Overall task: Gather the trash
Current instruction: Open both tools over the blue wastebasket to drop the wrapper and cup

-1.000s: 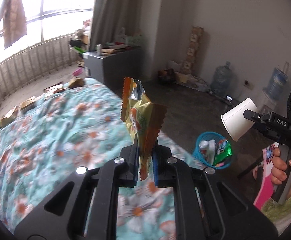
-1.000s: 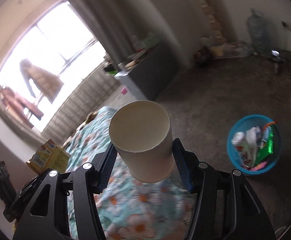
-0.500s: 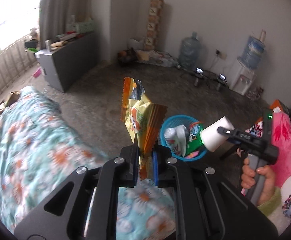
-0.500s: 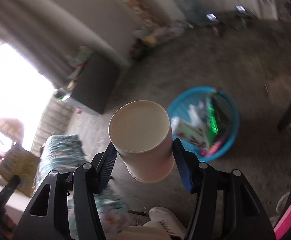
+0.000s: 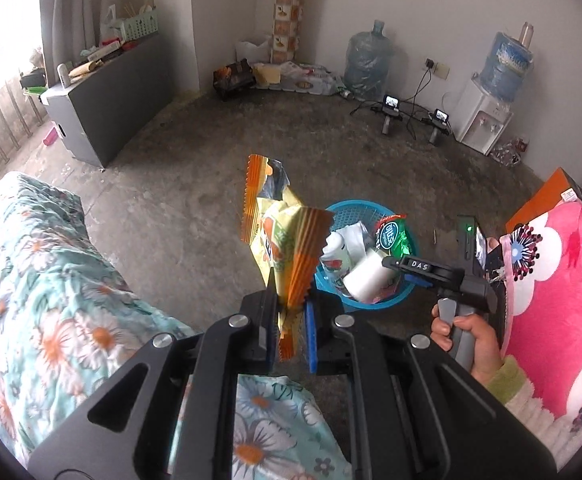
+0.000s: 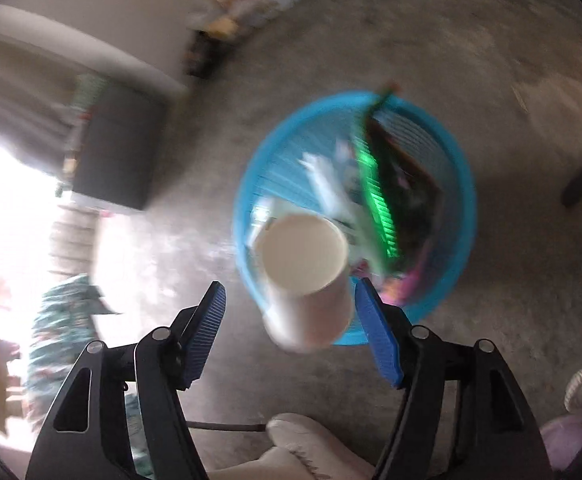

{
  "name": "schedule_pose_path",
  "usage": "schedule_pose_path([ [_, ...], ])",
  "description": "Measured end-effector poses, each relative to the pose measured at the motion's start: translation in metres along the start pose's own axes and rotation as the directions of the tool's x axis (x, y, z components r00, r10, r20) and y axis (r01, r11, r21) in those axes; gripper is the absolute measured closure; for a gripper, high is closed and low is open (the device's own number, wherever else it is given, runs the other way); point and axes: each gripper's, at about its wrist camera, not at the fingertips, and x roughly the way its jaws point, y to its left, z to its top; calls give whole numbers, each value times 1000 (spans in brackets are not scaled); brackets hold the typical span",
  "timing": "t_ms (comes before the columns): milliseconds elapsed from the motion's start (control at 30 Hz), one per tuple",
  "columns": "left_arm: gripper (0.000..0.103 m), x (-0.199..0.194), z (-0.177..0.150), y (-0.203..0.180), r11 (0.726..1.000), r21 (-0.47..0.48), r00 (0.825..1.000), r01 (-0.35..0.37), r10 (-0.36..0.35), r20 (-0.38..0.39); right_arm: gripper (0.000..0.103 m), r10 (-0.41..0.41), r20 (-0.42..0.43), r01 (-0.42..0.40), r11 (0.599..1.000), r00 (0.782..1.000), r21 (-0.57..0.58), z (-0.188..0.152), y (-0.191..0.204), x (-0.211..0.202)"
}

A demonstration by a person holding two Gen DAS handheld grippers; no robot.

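Observation:
My left gripper [image 5: 291,316] is shut on an orange and yellow snack wrapper [image 5: 281,236], held upright above the floor just left of the blue trash basket [image 5: 355,210]. My right gripper [image 6: 291,316] is open, its blue pads spread wide. A white paper cup [image 6: 305,272] hangs free between them, over the rim of the blue basket [image 6: 457,184]. In the left wrist view the cup [image 5: 365,280] sits at the right gripper's tip, over the basket. The basket holds a green wrapper [image 5: 391,236], a bottle and paper.
A bed with a floral teal cover [image 5: 39,304] fills the left. A grey cabinet [image 5: 107,92] stands by the window. Water jugs [image 5: 365,60] and a dispenser [image 5: 487,116] line the far wall. A pink floral cushion [image 5: 551,288] lies at the right. A shoe [image 6: 311,448] is below.
Both grippers swung from the bed toward the basket. The right gripper's jaws opened and let go of the cup, which is now dropping over the basket. The left still holds the wrapper.

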Motion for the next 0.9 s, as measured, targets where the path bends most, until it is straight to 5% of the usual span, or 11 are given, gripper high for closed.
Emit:
schedule_pose_path([
  [333, 93, 37, 19, -30, 998, 19, 997, 58, -57, -50, 32, 33, 131, -42, 997, 991, 62, -11, -27, -53],
  [567, 93, 99, 50, -79, 990, 61, 987, 128, -121, -110, 32, 72, 185, -94, 989, 980, 113, -8, -40, -83],
  [633, 85, 129, 61, -104, 982, 103, 983, 157, -145, -113, 32, 86, 188, -110, 986, 978, 125, -7, -41, -87],
  [700, 50, 154, 65, -120, 978, 130, 979, 165, -146, -144, 32, 92, 192, -118, 985, 977, 128, -7, -40, -92],
  [733, 43, 170, 66, -127, 979, 123, 977, 165, -144, -160, 32, 94, 194, -120, 985, 977, 127, -8, -39, -94],
  [900, 38, 197, 60, -118, 993, -2, 967, 121, -118, -228, 32, 101, 196, -124, 986, 976, 111, -10, -39, -101],
])
